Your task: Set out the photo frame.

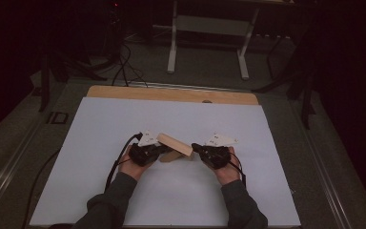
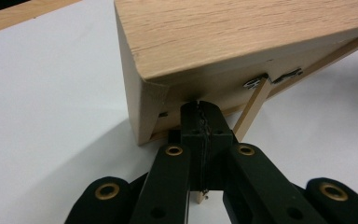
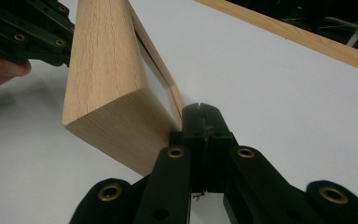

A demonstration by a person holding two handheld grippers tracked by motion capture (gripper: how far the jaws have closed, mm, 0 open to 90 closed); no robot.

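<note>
The wooden box (image 1: 175, 144) sits tilted between the two tongs, one end lifted off the white sheet (image 1: 124, 124), its hinged lid partly open so a thin wooden edge (image 2: 253, 108) and a small metal hinge (image 2: 256, 83) show beneath the thick top slab. The left gripper (image 2: 200, 108) is at the box's near end, its jaws clenched together with the tips tucked into the gap under the slab; whether anything is pinched between them cannot be told. The right gripper (image 3: 204, 112) is at the opposite end, also clenched tight, tips pressed against the seam where the thin panel meets the block.

To do this step well, I would judge that both tips should stay in the seam and lever evenly, so the box does not twist or slip sideways. Beyond the box lie the bare sheet and the wooden table edge (image 1: 171, 93).
</note>
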